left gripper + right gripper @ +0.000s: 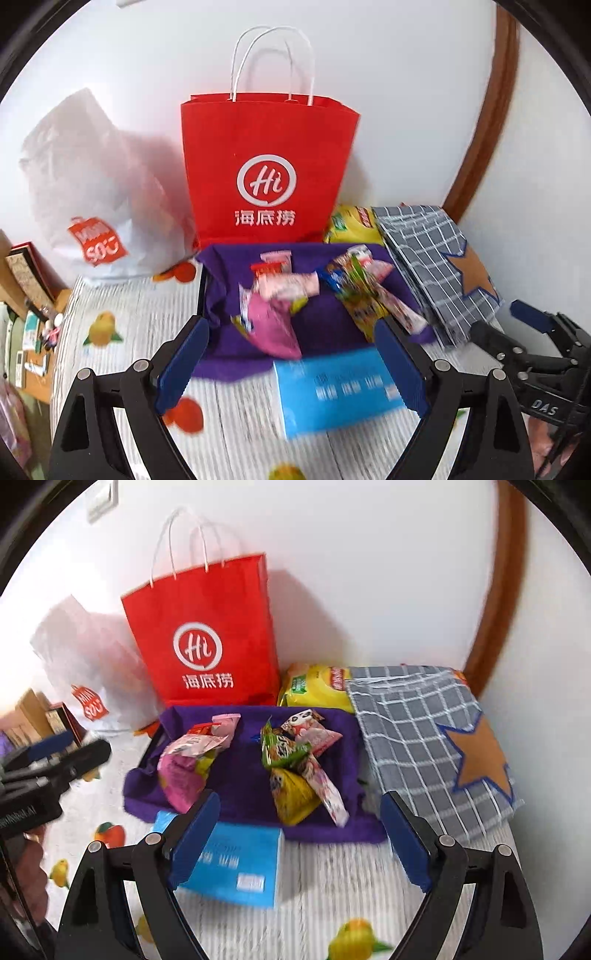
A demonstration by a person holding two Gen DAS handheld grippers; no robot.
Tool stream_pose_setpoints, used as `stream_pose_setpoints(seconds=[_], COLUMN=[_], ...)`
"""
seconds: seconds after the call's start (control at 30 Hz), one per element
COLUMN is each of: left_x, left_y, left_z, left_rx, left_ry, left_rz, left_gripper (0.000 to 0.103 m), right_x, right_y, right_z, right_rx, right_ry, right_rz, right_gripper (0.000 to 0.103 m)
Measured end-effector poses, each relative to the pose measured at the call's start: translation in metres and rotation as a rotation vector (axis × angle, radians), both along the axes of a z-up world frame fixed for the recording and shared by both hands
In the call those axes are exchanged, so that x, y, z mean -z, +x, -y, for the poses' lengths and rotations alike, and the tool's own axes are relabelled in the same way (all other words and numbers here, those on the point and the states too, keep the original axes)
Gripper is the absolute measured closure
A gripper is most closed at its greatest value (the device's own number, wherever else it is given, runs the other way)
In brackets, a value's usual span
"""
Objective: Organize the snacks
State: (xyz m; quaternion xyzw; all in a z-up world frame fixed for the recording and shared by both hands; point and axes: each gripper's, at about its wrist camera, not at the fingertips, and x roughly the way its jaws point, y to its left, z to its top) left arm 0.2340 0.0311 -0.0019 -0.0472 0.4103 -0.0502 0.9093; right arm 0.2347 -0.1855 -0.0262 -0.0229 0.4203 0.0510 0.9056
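Jaws of both the left gripper (291,363) and right gripper (301,840) stand apart and empty, so you should descend squarely over the blue box (236,864) before you squeeze.

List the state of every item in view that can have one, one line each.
red paper bag: upright, handles up.
white plastic bag: slumped against the wall.
purple tray: loaded with two heaps of snack packets.
blue box: lying flat on the table.
checked cloth bag: lying flat.
yellow packet: lying behind the tray.
left tongs: open, empty.
right tongs: open, empty.
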Motion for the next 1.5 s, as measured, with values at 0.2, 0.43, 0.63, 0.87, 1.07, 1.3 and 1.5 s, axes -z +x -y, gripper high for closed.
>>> stream_pose_setpoints(seconds=[0.2, 0.43, 0.63, 0.87, 1.07, 1.3, 1.5], left_x=[-0.016, -0.023, -0.022, -0.022, -0.025, -0.027, -0.028], left_y=[-0.066, -0.13, -0.176, -0.205, -0.214, -0.219, -0.221], left_z=[0.019, 0.034, 0.041, 0.04, 0.037, 0.043, 0.051], left_rx=[-0.002, -0.025, -0.045, -0.058, -0.073, -0.071, -0.056], left_ry=[0.025, 0.061, 0.062, 0.053, 0.045, 0.064, 0.072], left_rz=[0.051, 0.091, 0.103, 0.12, 0.123, 0.129, 0.13], left_gripper=[0.005, 0.002, 0.002, 0.002, 0.002, 0.002, 0.002], right_x=[-0.029, -0.044, -0.042, -0.045, -0.047, -0.045, -0.046], right_y=[-0.076, -0.15, -0.193, -0.229, -0.238, -0.243, -0.246], right_z=[0.008, 0.022, 0.027, 0.024, 0.022, 0.026, 0.03], right_rx=[0.011, 0.032, 0.031, 0.018, 0.014, 0.014, 0.022], right_ry=[-0.017, 0.009, 0.011, 0.009, 0.01, 0.025, 0.032], right_rz=[0.075, 0.14, 0.162, 0.193, 0.202, 0.2, 0.204], right_gripper=[0.013, 0.0, 0.0, 0.0, 0.0, 0.0, 0.0])
